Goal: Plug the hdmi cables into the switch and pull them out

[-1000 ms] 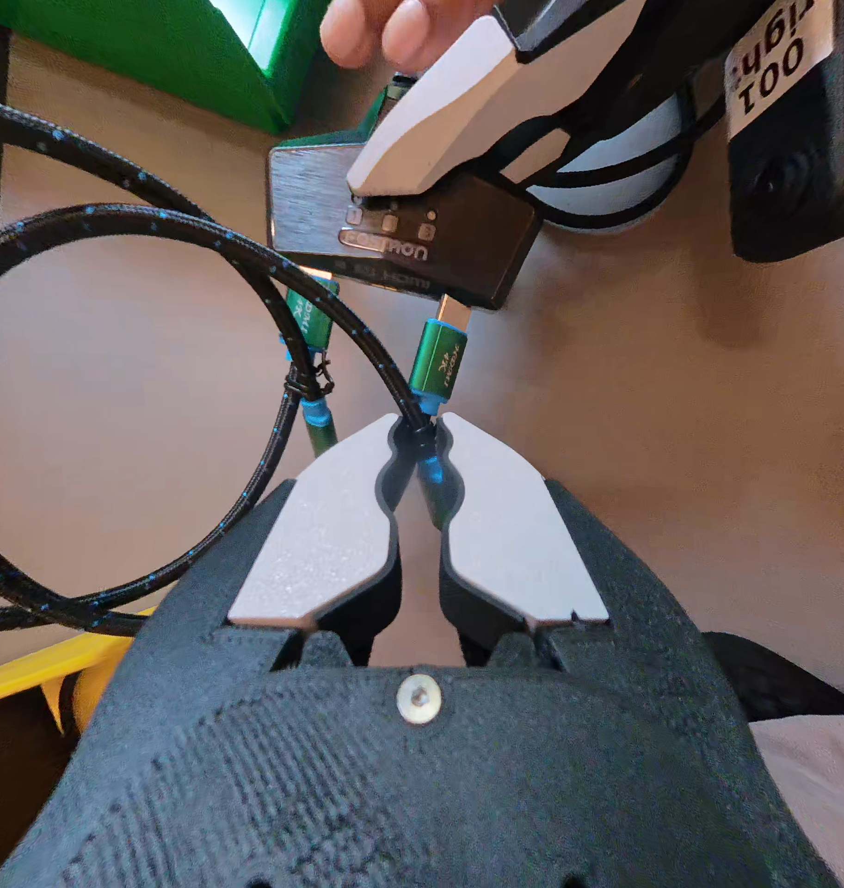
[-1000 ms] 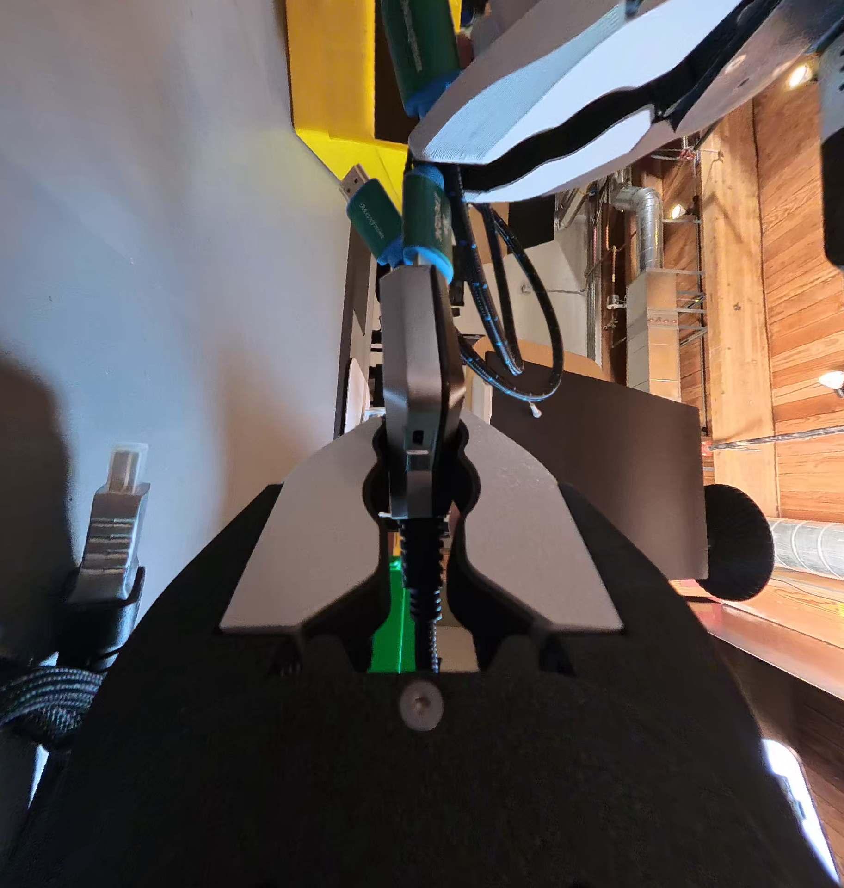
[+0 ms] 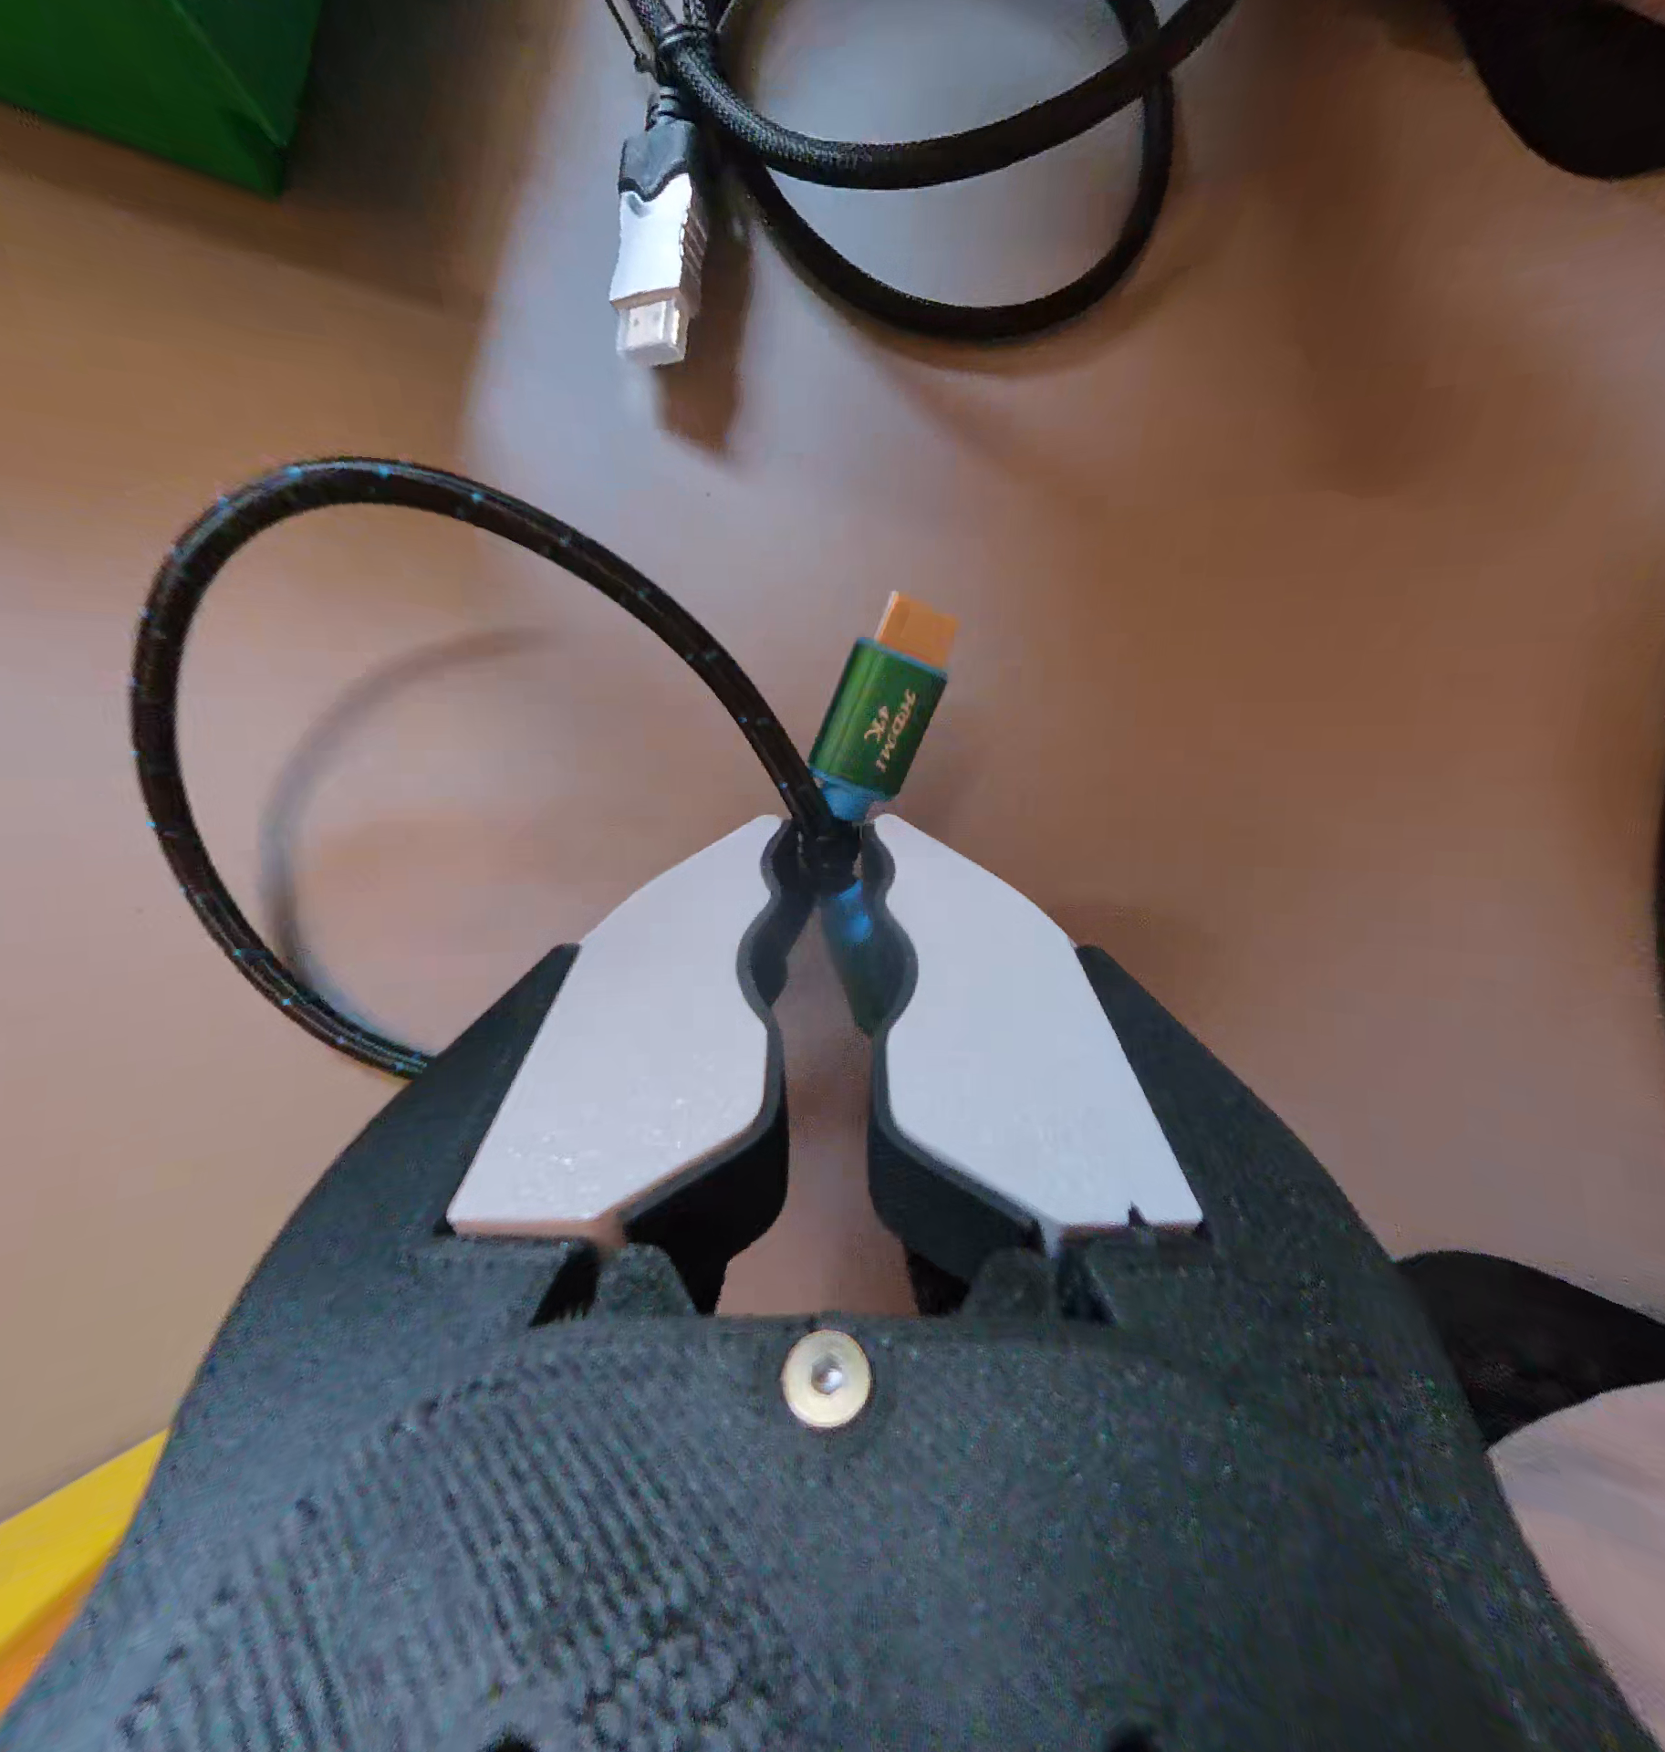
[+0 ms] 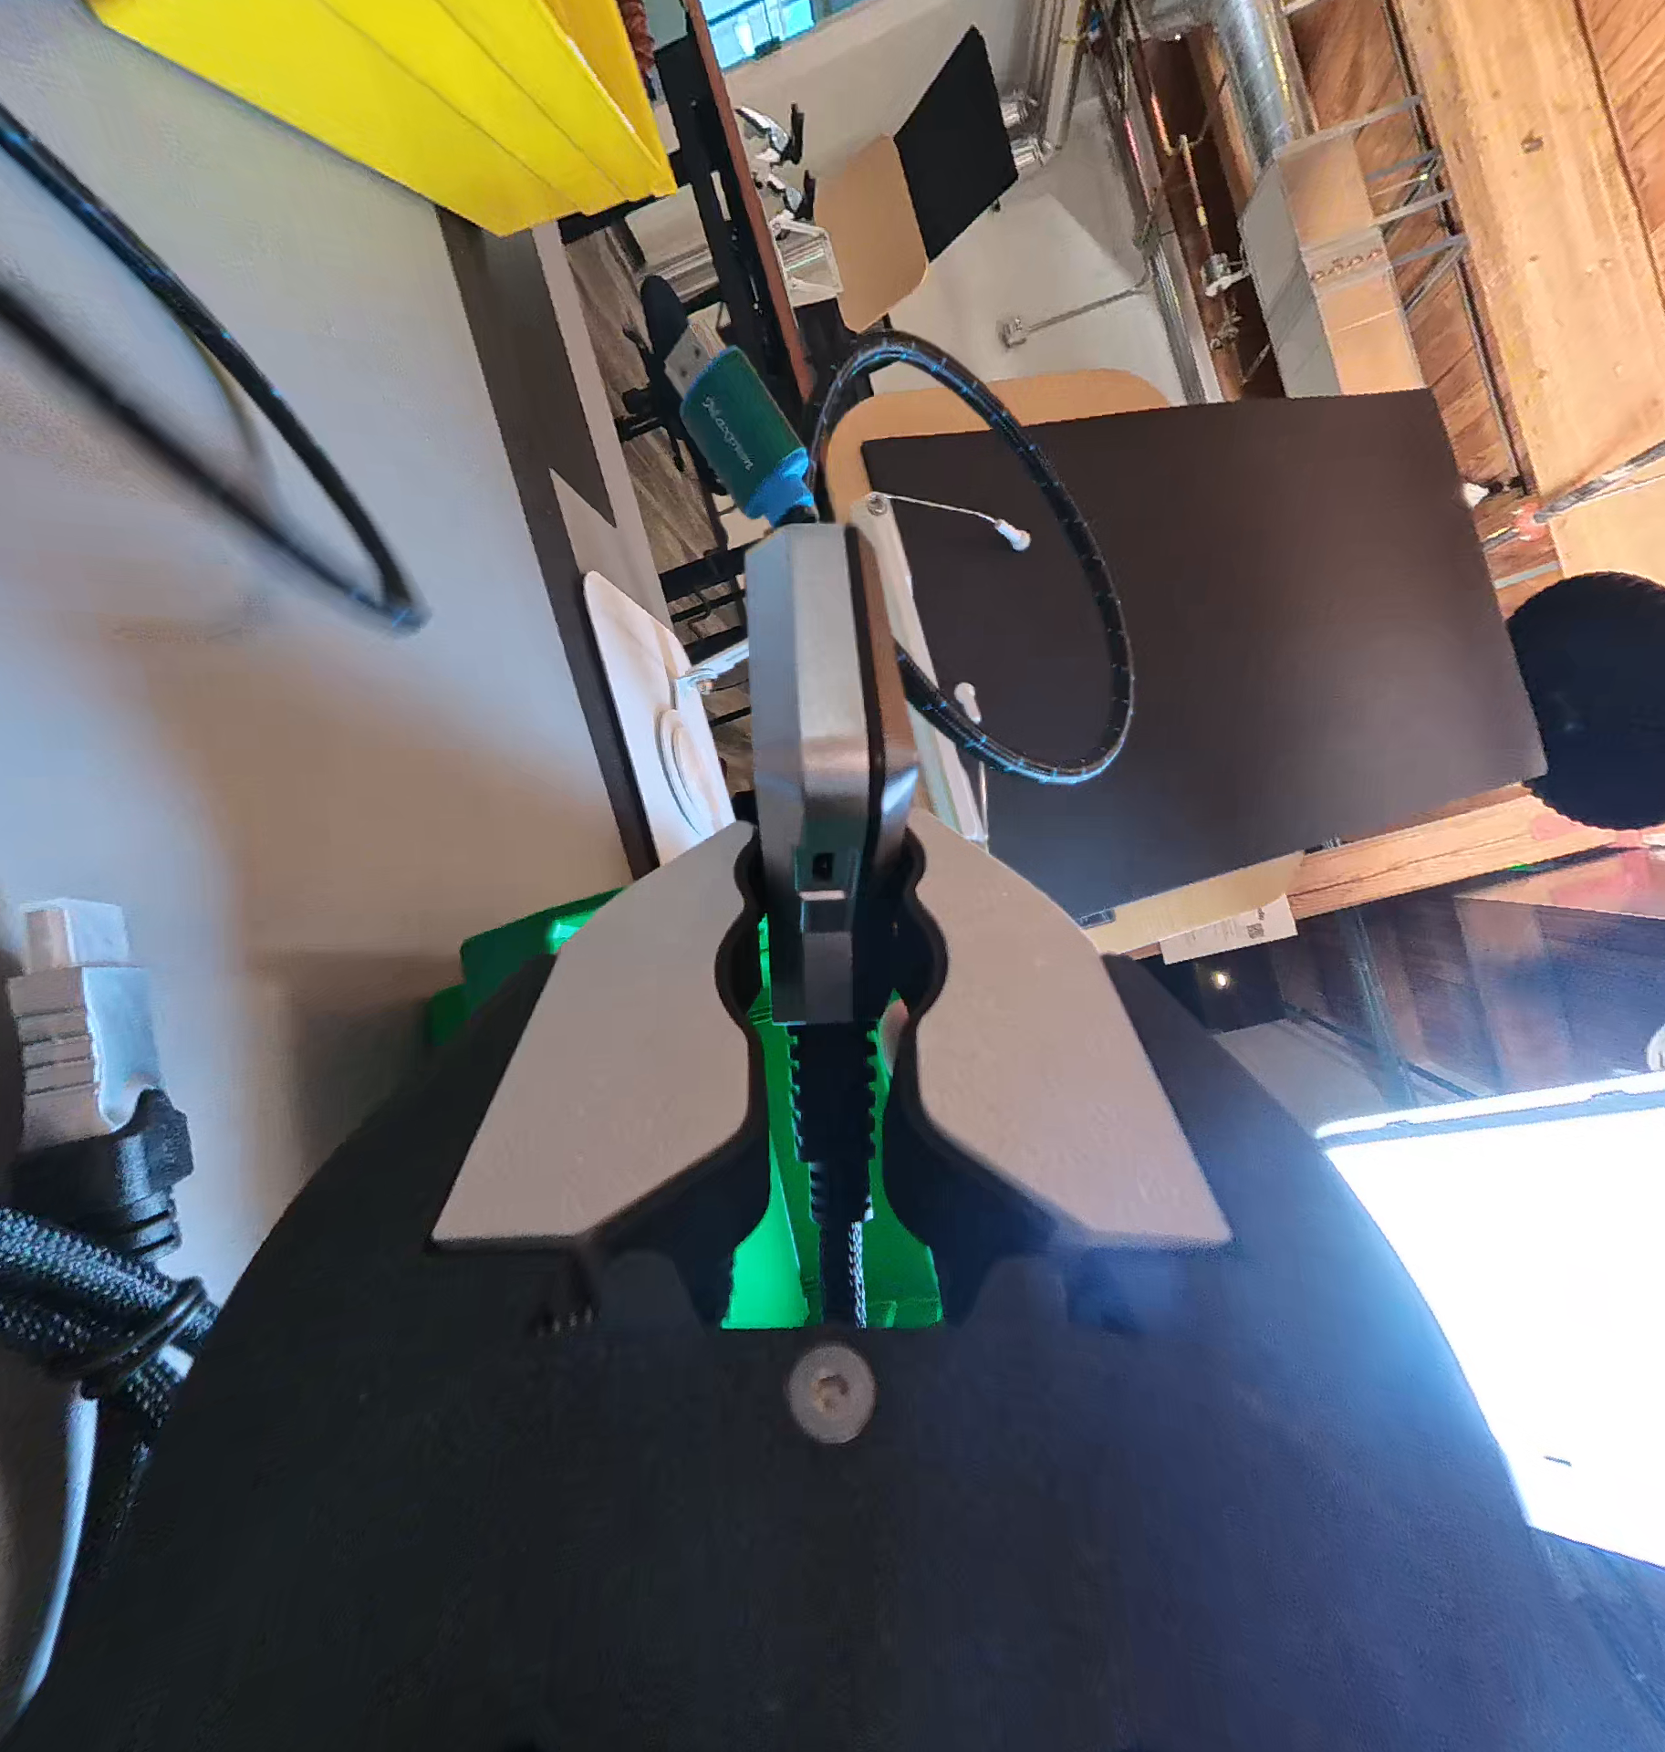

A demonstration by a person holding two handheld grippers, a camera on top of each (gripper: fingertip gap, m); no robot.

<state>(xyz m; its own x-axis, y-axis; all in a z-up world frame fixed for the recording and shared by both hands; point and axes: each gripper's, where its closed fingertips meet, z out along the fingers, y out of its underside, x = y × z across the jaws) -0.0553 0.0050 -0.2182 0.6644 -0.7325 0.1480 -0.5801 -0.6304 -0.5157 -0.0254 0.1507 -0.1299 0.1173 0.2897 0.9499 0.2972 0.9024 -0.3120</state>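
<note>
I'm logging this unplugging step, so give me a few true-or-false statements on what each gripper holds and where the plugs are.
1. The left gripper is shut on the cable just behind a green plug. True.
2. That green plug sits inside the switch. False: its gold tip is bare, clear of any port.
3. The right gripper holds the switch. True.
4. A silver plug lies loose on the table. True.
5. The right gripper is open and empty. False: it clamps the switch.

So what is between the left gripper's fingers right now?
The left gripper pinches the blue collar and black cord just behind the green plug, whose copper tip is bare. The collar's lower part is hidden between the fingers.
</note>
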